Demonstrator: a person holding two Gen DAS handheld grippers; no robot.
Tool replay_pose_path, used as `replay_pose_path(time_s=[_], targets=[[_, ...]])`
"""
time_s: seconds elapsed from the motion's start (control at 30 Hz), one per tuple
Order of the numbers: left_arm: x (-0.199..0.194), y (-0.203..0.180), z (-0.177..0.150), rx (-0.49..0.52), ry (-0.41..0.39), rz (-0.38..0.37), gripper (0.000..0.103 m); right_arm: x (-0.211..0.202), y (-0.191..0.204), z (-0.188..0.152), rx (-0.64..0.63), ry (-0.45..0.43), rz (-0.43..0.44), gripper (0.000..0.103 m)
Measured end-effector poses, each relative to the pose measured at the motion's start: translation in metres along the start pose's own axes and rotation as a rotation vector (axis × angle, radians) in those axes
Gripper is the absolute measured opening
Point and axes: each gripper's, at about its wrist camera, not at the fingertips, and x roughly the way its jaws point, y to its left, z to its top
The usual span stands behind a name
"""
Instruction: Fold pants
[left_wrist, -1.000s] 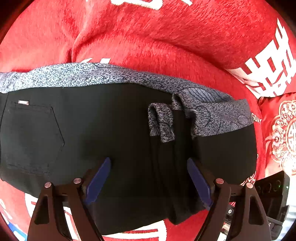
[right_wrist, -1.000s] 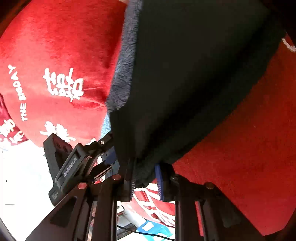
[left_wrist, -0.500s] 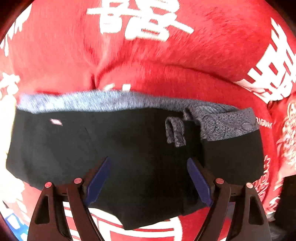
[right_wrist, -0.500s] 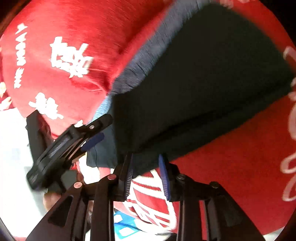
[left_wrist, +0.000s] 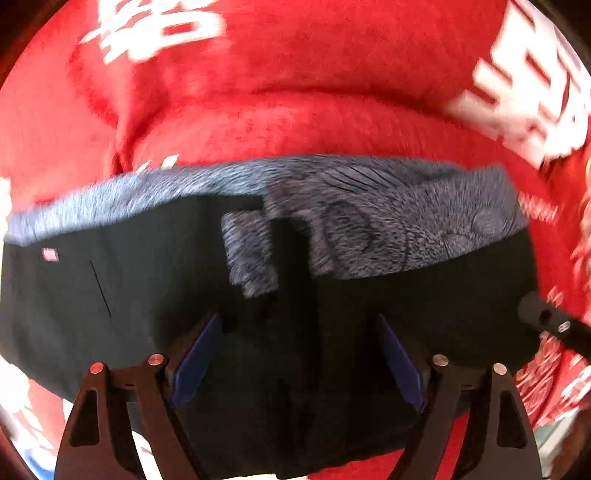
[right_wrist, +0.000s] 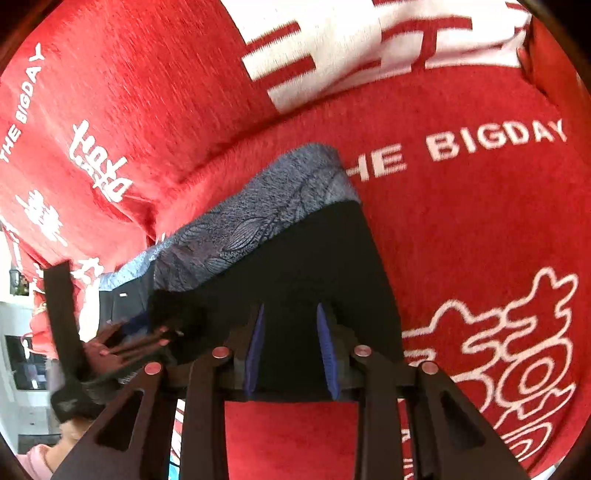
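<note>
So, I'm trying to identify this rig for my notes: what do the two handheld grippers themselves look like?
Both match. The left gripper and the right gripper have black angular finger frames with triangular cut-outs, small round silver rivets at the joints, and flat blue pads lining the fingers' inner faces. No cables, labels or sleeves show.

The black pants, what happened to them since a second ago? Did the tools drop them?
Yes for one. The right tool was shut on the edge of the pants a second ago; now its fingers are apart, it has pulled back, and the pants lie folded on the red blanket. The left tool stayed wide open above the pants, gripping nothing. The grey patterned waistband remains on the far side.
</note>
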Motion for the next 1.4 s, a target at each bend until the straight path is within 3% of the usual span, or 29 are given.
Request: replay_pose_path(time_s=[0.23,0.37,0.47,0.6,0.7,0.83,0.97,1.1,1.23,1.4], targets=[[-0.031,0.025,-0.02,-0.054,-0.026,0.045,0.086,-0.003,-0.009,-0.005,0.002,0.01,0.046,0.032],[-0.051,0.052,-0.038,-0.158,-0.046,0.098,0.086,-0.006,0.005,-0.011,-0.069,0.047,0.028,0.045],[-0.066,0.082,-0.056,-0.253,-0.042,0.167,0.086,-0.01,0.032,-0.024,-0.2,0.057,-0.028,0.045],[-0.076,0.108,-0.077,-0.361,-0.021,0.235,0.086,-0.008,0.064,-0.051,-0.283,0.132,0.108,0.045],[-0.075,0.116,-0.092,-0.429,-0.005,0.274,0.086,0.009,0.096,-0.077,-0.388,0.2,0.143,0.045],[-0.074,0.134,-0.105,-0.465,-0.013,0.296,0.086,0.029,0.137,-0.092,-0.513,0.212,0.164,0.043],[-0.063,0.147,-0.108,-0.459,0.013,0.275,0.086,0.061,0.172,-0.088,-0.552,0.198,0.159,0.043],[-0.058,0.174,-0.107,-0.428,0.018,0.275,0.086,0.11,0.188,-0.098,-0.593,0.241,0.045,0.043],[-0.061,0.202,-0.11,-0.432,0.014,0.245,0.086,0.109,0.201,-0.123,-0.685,0.165,-0.077,0.043],[-0.06,0.228,-0.113,-0.448,0.021,0.2,0.086,0.107,0.213,-0.139,-0.755,0.163,-0.212,0.043]])
